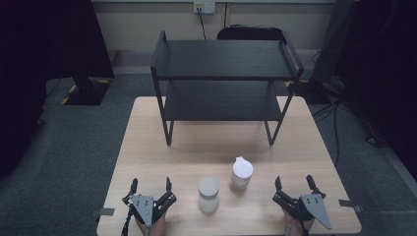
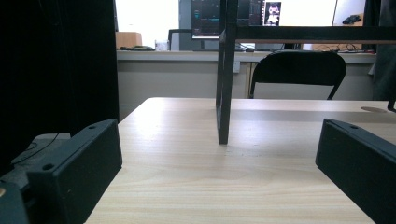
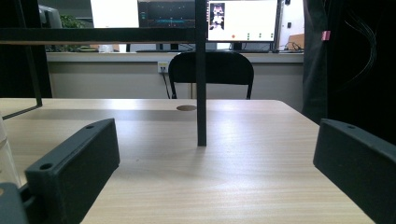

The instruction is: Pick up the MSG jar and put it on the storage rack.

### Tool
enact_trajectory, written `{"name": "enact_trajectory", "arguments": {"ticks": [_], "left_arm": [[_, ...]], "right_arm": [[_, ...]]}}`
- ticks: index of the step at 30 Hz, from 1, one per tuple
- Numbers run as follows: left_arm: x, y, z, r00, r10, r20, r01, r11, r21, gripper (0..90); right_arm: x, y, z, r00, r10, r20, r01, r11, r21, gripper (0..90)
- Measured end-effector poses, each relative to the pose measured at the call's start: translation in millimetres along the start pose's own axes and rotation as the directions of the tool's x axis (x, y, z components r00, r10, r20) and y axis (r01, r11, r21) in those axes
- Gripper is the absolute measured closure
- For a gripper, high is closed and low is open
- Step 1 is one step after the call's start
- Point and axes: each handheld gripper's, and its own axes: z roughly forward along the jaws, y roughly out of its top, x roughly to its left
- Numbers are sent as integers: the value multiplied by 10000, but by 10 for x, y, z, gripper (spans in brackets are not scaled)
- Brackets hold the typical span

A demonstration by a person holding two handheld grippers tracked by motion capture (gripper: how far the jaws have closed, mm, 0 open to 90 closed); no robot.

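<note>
Left claw (image 1: 150, 186) is seen at the near left edge of the table (image 1: 147, 147), jaws spread wide, nothing btwn them. Right claw (image 1: 295, 182) is seen at the near right edge, likewise released, jaws apart and empty. A grey three-cornered plate is carried on top of each, w/ a hand partly visible beneath at the frame bottom.

Btwn the two claws, two containers are stood on the table. A white jar w/ a grey lid (image 1: 208, 194) is placed just right of the left claw, roughly level w/ its jaw tips. A white bottle w/ a tabbed cap (image 1: 241, 173) is found a bit farther fwd, left of the right claw and near the jar but apart from it. In the right gripper view a pale sliver is glimpsed at the left edge; which container it is cannot be told.

Beyond both claws, bare wood is crossed before a black two-tier rack (image 1: 223, 83) is reached, stood on the far half of the table. In the left gripper view one rack leg (image 2: 223, 93) is seen ahead, slightly right of centre; in the right gripper view another leg (image 3: 201, 79) is seen ahead, near centre.

Behind the table, a black chair (image 3: 211, 70) is seen, then a wall ledge w/ lit monitors (image 3: 243, 21). Dark curtains are hung at both sides.
</note>
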Motion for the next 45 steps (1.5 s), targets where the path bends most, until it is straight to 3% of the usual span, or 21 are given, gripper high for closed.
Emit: {"name": "enact_trajectory", "arguments": {"ticks": [16, 18, 24, 27, 32, 34, 36, 37, 39, 40, 41, 45], "left_arm": [[-8, 0, -2, 10000, 9, -47, -9, 10000, -6, 0], [-48, -27, -19, 9997, 125, -228, -129, 9997, -184, 0], [22, 77, -45, 9997, -55, 251, 57, 9999, -84, 0], [63, 158, -73, 9977, -353, 583, 369, 9989, -275, 0], [200, 367, -112, 9787, -1063, 1754, 1123, 9934, -244, 2], [199, 444, -134, 9742, -1081, 1983, 1174, 9924, -356, 2], [197, 540, -161, 9641, -1073, 2427, 1225, 9913, -484, 2], [197, 540, -161, 9641, -1073, 2427, 1225, 9913, -484, 2], [173, 571, -181, 9571, -1159, 2656, 1367, 9887, -611, 3], [140, 620, -200, 9517, -1130, 2855, 1358, 9888, -612, 5], [140, 620, -200, 9517, -1130, 2855, 1358, 9888, -612, 5], [50, 703, -224, 9377, -905, 3356, 1184, 9909, -635, 17]], "right_arm": [[4, 0, 0, 10000, -2, 22, 2, 10000, 2, 0], [4, 1, 0, 10000, -3, 24, 3, 10000, 4, 0], [10, 0, 0, 10000, -4, 57, 4, 10000, 1, 0], [10, 1, 0, 10000, -5, 57, 5, 10000, 3, 0], [8, 0, 0, 10000, -3, 44, 3, 10000, 1, 0], [2, 0, 0, 10000, -3, 7, 3, 10000, 0, 0], [2, 0, 0, 10000, -1, 9, 1, 10000, 1, 0], [2, 0, 0, 10000, -1, 9, 1, 10000, 1, 0], [3, 0, 0, 10000, -4, 13, 4, 10000, 1, 0], [3, 0, 0, 10000, -2, 12, 2, 10000, 0, 0], [3, 0, 0, 10000, -1, 12, 1, 10000, -1, 0], [3, 0, 0, 10000, -1, 13, 1, 10000, 2, 0]]}}
